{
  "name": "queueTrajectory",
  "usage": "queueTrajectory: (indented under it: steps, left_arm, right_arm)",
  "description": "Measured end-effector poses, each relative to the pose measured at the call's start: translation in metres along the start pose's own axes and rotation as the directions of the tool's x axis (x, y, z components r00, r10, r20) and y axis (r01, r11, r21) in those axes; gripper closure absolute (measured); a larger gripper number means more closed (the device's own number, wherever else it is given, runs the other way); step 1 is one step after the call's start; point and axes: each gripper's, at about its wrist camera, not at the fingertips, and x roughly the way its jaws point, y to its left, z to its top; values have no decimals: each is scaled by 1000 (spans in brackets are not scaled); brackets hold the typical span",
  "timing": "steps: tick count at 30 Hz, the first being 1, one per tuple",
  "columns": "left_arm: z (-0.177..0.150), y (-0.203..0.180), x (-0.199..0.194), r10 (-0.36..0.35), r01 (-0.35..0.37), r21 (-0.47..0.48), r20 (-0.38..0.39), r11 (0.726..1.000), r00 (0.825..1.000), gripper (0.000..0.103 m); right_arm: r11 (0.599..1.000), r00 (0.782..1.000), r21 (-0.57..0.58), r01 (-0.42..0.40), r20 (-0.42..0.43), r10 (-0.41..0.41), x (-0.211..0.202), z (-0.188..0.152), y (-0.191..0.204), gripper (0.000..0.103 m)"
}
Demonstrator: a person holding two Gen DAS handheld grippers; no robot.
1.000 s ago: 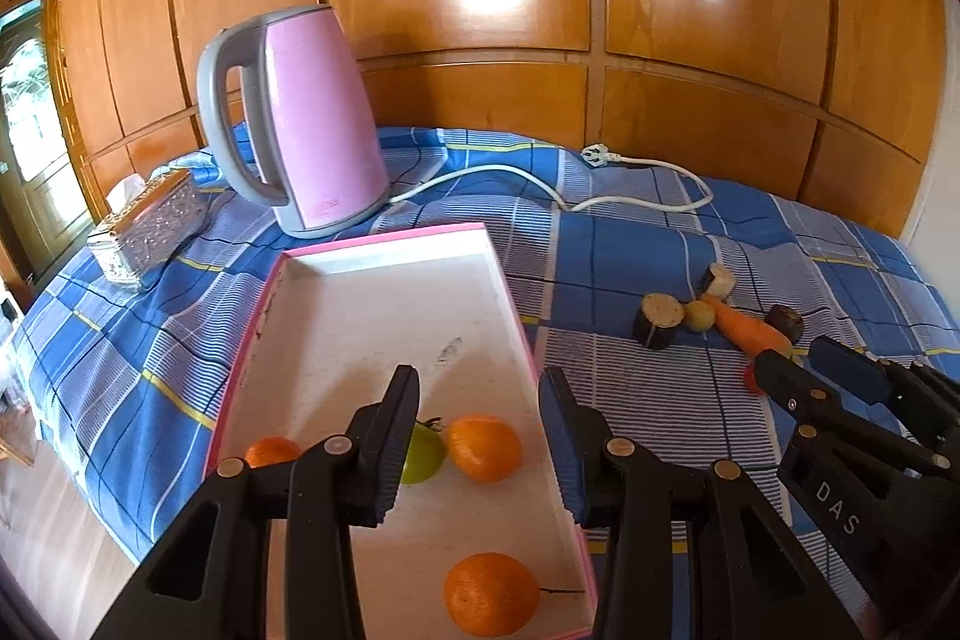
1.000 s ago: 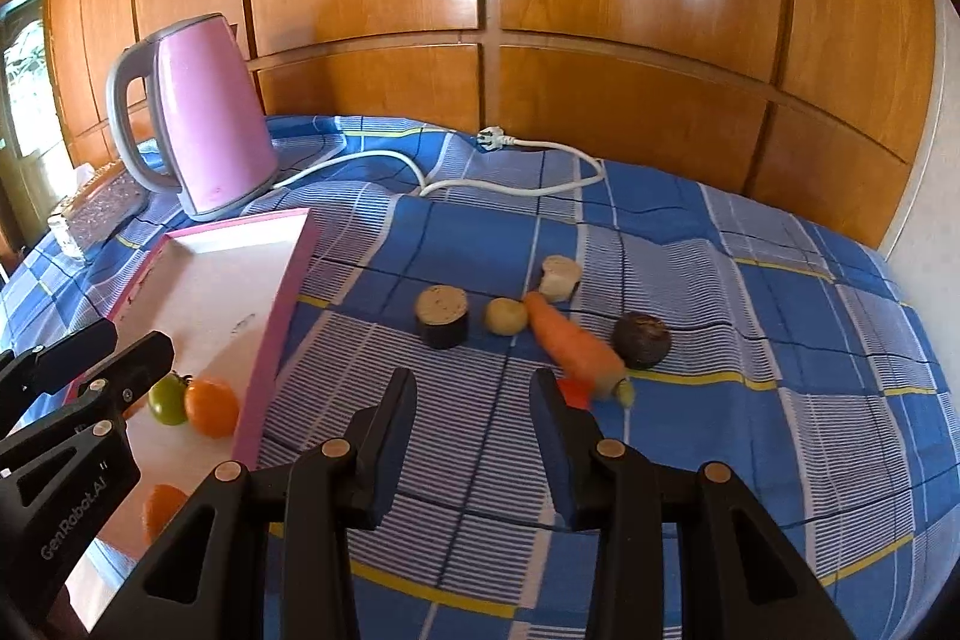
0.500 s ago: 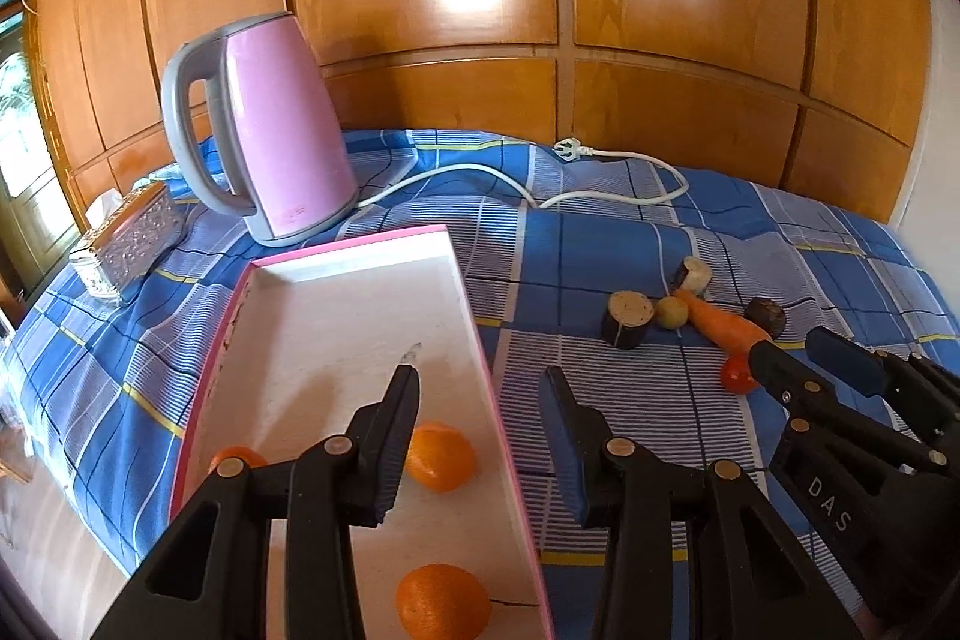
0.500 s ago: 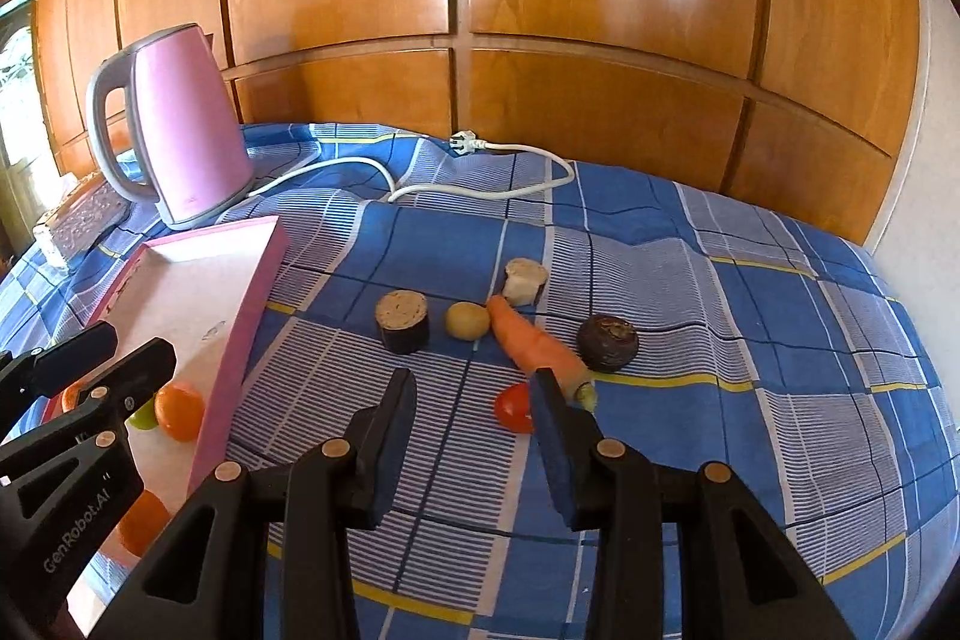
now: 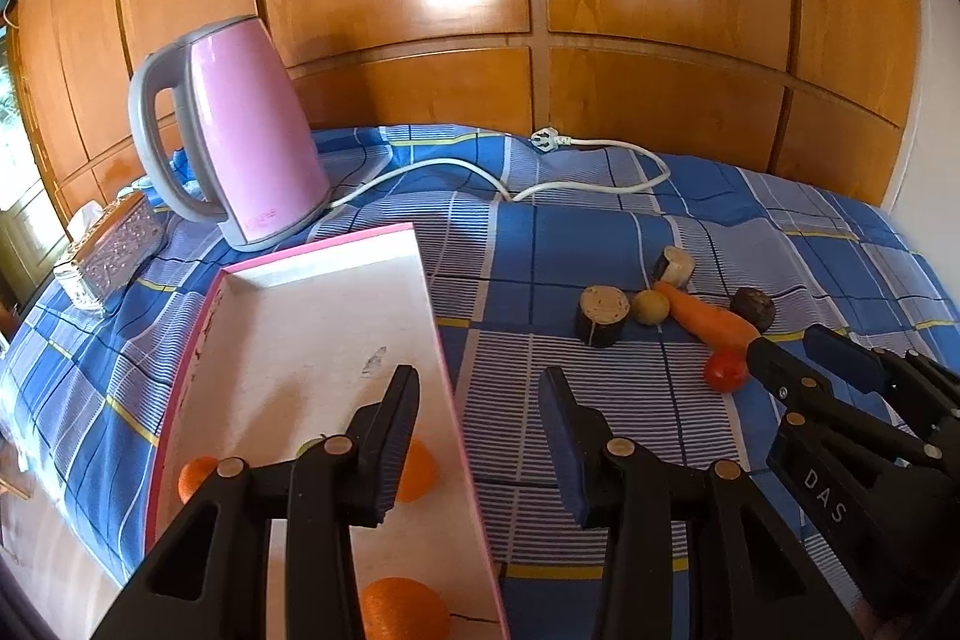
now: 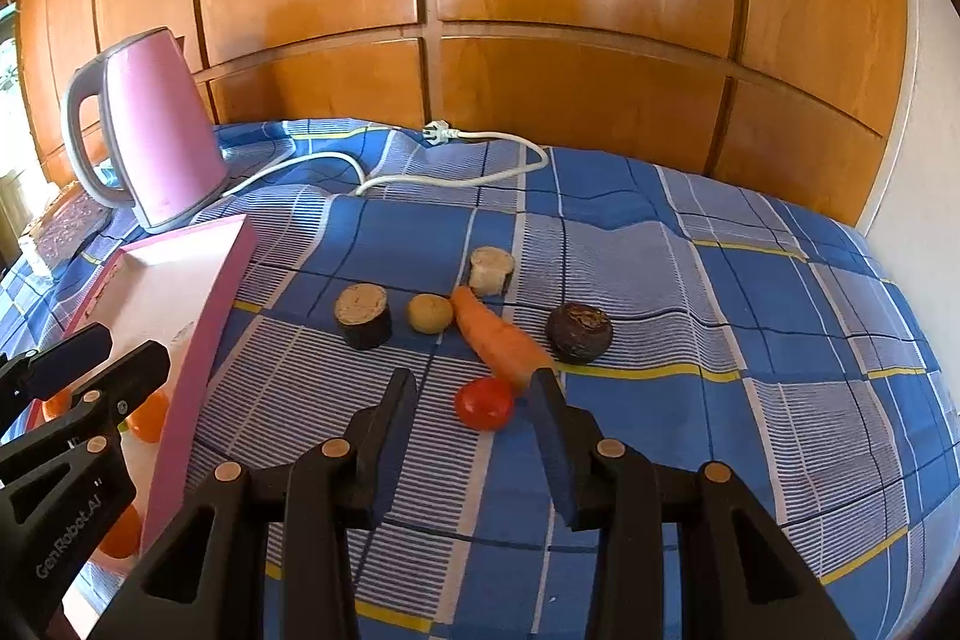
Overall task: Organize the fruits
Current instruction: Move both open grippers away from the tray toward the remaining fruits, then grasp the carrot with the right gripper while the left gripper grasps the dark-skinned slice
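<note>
A pink-rimmed white tray (image 5: 312,340) (image 6: 210,292) lies on the blue checked cloth and holds several oranges (image 5: 405,610) and a green fruit mostly hidden behind my left finger. A red tomato (image 6: 483,403) (image 5: 726,370) lies on the cloth beside a carrot (image 6: 498,340) (image 5: 705,319). My right gripper (image 6: 474,394) is open, with the tomato between its fingertips. My left gripper (image 5: 477,394) is open and empty above the tray's right rim.
A cut root piece (image 6: 363,315), a small potato (image 6: 429,313), a pale cut piece (image 6: 491,268) and a dark beet (image 6: 579,331) lie near the carrot. A pink kettle (image 5: 240,130) with white cord (image 5: 540,184) and a patterned box (image 5: 111,250) stand at the back left.
My right gripper has moved forward so the tomato now lies between its fingertips. My left gripper has shifted right, from over the tray's fruit to over its right rim.
</note>
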Motion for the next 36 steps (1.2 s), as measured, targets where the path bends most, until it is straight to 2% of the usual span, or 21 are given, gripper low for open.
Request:
queueTrajectory:
  steps: [9,18,22,24,27,34,36]
  left_arm:
    - [4,-18,16,-49,50,25,-31,998,998,61]
    - [17,-28,49,-101,100,-11,-95,995,990,61]
    - [25,-33,64,-123,122,-18,-118,992,985,61]
    - [29,-36,72,-141,139,-24,-131,990,981,61]
    - [34,-42,81,-151,150,-22,-142,988,978,61]
    - [43,-52,102,-175,176,-11,-165,984,971,61]
    - [44,-53,110,-188,187,-25,-184,982,965,53]
  right_arm:
    - [997,998,62,33,-47,-30,18,-5,-29,63]
    - [991,997,132,35,-78,-24,36,-7,-63,63]
    - [989,997,149,3,-76,9,41,-7,-69,63]
    - [987,996,157,-39,-69,51,43,-5,-70,63]
    - [980,991,176,-93,-78,108,49,-3,-71,63]
    - [974,979,161,-160,-99,177,64,8,-70,63]
    - [972,974,155,-176,-114,194,71,11,-69,63]
